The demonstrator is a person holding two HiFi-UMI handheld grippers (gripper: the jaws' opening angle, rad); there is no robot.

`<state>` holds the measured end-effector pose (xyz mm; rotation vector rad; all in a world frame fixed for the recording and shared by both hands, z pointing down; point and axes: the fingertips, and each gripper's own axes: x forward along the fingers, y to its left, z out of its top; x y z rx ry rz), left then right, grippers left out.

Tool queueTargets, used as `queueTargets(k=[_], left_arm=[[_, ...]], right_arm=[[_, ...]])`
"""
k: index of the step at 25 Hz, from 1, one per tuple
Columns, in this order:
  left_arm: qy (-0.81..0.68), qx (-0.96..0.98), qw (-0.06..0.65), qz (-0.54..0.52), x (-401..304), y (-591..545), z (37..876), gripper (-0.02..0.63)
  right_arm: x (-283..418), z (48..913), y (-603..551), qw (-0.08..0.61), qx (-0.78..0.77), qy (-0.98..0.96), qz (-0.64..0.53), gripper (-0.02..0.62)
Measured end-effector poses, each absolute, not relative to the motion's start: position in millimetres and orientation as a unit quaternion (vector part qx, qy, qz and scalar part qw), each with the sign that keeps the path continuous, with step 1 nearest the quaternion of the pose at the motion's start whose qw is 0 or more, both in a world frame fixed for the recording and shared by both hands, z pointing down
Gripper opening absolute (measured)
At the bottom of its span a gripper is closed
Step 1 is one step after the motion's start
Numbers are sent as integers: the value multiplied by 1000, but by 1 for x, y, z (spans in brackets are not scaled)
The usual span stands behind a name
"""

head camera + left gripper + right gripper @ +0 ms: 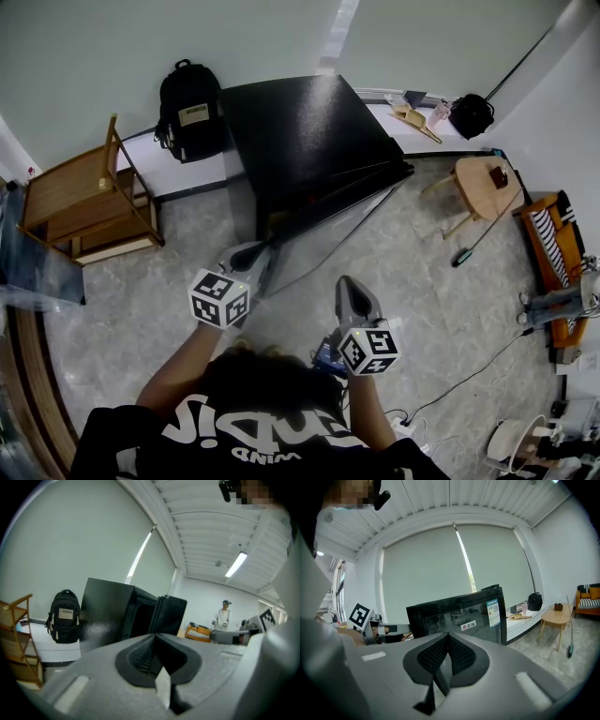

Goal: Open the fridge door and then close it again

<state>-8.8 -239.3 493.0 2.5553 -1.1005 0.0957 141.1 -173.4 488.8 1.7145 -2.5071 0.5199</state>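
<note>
As fridge door [319, 234] hangs open, left gripper [255, 251] & right gripper [348, 284] both clenched empty, next prob: nudge it shut.

The person stands with both arms bent and pushed out in front, a gripper in each hand. The left gripper [255, 251] reaches a little farther forward than the right gripper [346, 281]. The two sit side by side, apart, both pointing ahead and tipped slightly downward. Each has its jaws pressed together with nothing between them. The left forearm [173, 367] and right forearm [372, 405] are bare below short black sleeves.
</note>
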Motion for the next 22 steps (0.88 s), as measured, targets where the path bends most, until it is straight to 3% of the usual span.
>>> queueTargets(k=[22], left_arm=[[-426,884,193,20,-27,-286,493,-3]], right_arm=[[144,495,-204,33,543,-821,175,-3]])
